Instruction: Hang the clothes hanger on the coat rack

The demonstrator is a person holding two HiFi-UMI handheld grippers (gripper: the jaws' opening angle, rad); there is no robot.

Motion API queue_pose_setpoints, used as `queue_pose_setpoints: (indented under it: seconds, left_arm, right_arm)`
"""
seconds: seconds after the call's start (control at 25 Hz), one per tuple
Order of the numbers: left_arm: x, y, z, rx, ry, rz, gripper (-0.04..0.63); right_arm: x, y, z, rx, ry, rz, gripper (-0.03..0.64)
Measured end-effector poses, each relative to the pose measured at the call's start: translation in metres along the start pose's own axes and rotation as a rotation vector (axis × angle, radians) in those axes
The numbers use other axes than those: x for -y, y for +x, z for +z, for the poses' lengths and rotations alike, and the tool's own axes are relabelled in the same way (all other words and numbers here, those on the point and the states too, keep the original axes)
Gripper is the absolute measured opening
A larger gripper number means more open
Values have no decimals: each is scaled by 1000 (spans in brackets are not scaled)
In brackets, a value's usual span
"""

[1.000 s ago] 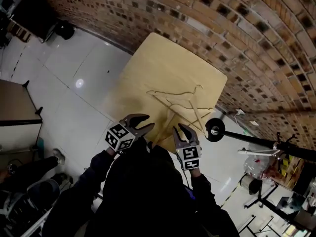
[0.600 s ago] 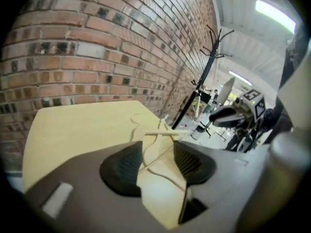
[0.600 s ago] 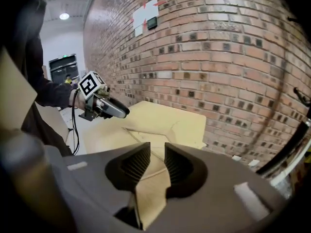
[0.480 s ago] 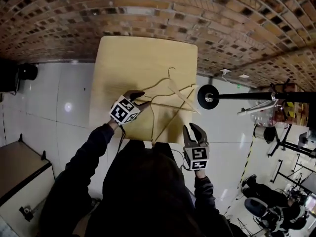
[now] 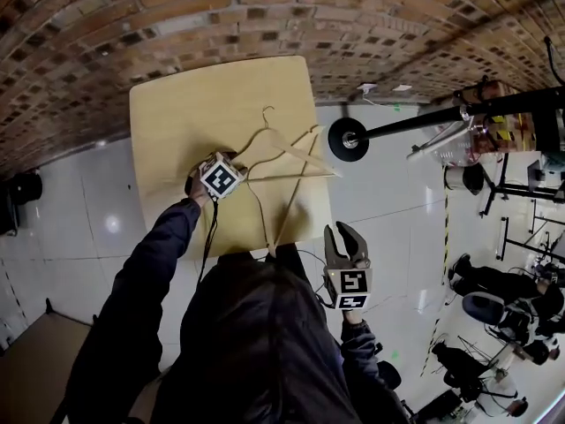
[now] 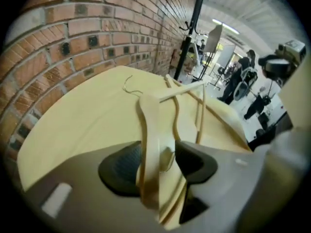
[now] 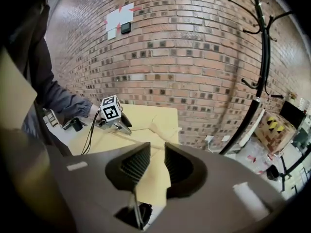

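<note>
Pale wooden hangers lie overlapped on a light wood table, and one wire hook points toward the brick wall. My left gripper is down on the table at the left shoulder of a hanger. In the left gripper view that hanger arm runs between the jaws of the left gripper, which are opening wide around it. My right gripper hovers beyond the table's right front corner, narrowly open with nothing in it. The black coat rack stands right of the table on a round base.
A brick wall backs the table, with white tiled floor around it. People sit at the far right. A striped cardboard box stands behind the rack. The rack's hooks rise high beside the wall.
My left gripper has dropped from in front of my body onto the hanger on the table and its jaws have spread. My right gripper has drifted right, off the table's edge.
</note>
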State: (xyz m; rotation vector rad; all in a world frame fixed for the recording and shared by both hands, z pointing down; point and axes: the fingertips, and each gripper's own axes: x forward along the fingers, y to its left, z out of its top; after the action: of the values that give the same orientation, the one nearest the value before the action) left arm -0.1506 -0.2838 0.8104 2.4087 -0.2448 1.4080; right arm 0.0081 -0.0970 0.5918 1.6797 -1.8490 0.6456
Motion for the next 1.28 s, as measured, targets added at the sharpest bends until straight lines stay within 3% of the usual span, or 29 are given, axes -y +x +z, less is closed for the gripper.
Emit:
queue_pose_setpoints:
  seconds: [0.36, 0.44, 0.48, 0.64, 0.8, 1.08, 1.28]
  left_arm:
    - [-11, 6, -3, -33, 44, 29, 158]
    - [-11, 4, -3, -49, 55, 43, 94]
    - [-9, 6, -4, -49, 57, 37, 94]
    - [-6, 8, 1, 4, 47, 8, 91]
    - [5, -22, 28, 53, 63, -27, 89]
    - [29, -66, 58, 167, 162, -57, 89]
    - [76, -108, 88, 235, 254, -122, 89]
  right_arm:
    - [3, -29, -20, 10, 119, -117, 97]
    - [2, -33, -24, 8, 131, -133, 97]
    - [2, -35, -25, 8, 136, -140, 97]
    - [4, -42, -25, 20, 145, -170, 97]
    - [5, -47, -23, 35, 154, -192, 97]
    - [-3, -45, -11, 65, 130, -184, 97]
    - [1, -60, -4, 102, 149, -217, 97]
